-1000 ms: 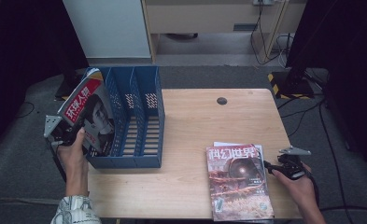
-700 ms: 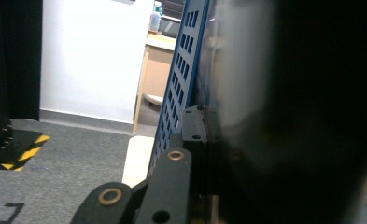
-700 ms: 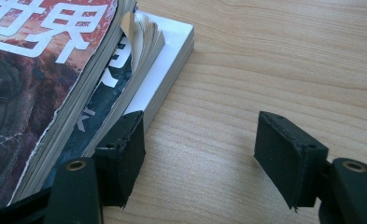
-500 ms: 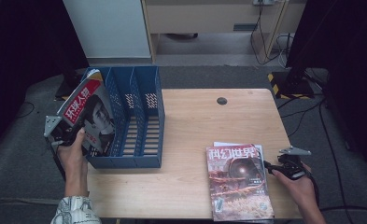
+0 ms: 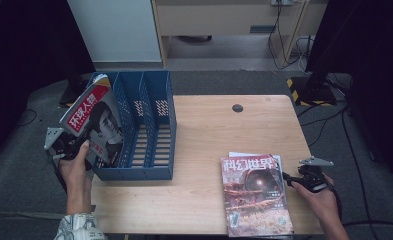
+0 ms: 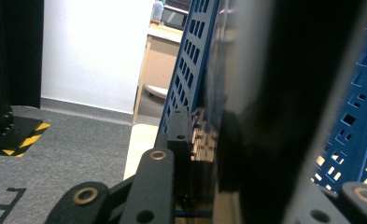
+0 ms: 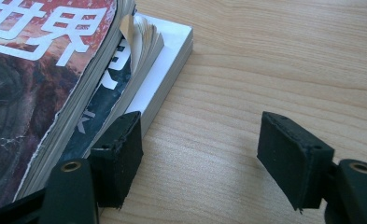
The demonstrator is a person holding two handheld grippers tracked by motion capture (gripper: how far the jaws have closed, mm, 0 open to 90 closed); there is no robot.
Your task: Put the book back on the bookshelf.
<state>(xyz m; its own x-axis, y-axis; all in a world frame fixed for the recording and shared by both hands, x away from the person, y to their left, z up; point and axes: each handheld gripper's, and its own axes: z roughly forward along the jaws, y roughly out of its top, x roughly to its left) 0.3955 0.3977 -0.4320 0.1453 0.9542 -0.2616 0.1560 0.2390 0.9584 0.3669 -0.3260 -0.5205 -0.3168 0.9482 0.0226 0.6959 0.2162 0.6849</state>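
**Magazine half-released into the file rack's left slot**

Magazine (image 5: 96,122) with the red masthead leans in the leftmost compartment of the blue file rack (image 5: 149,125), tilted toward the left gripper (image 5: 66,147) at its lower outer edge. That gripper's jaws have just been opening; the cover lies between them in the left gripper view, and whether the pads are clear of it cannot be told. Doing the release well probably means spreading fully before drawing back, so the pads do not drag the cover out, then letting the magazine settle against the divider.

Across the table (image 5: 209,130), the right gripper (image 7: 200,154) stands spread, holding nothing. Its near pad sits just beside the edge of the stacked magazines (image 5: 256,192), the other over bare wood. Its jaws have just opened slightly.

In the left gripper view the dark cover is blurred and blocks the slot floor, so how deep the magazine sits stays unclear. The stack's near edge is cut off in the high view.
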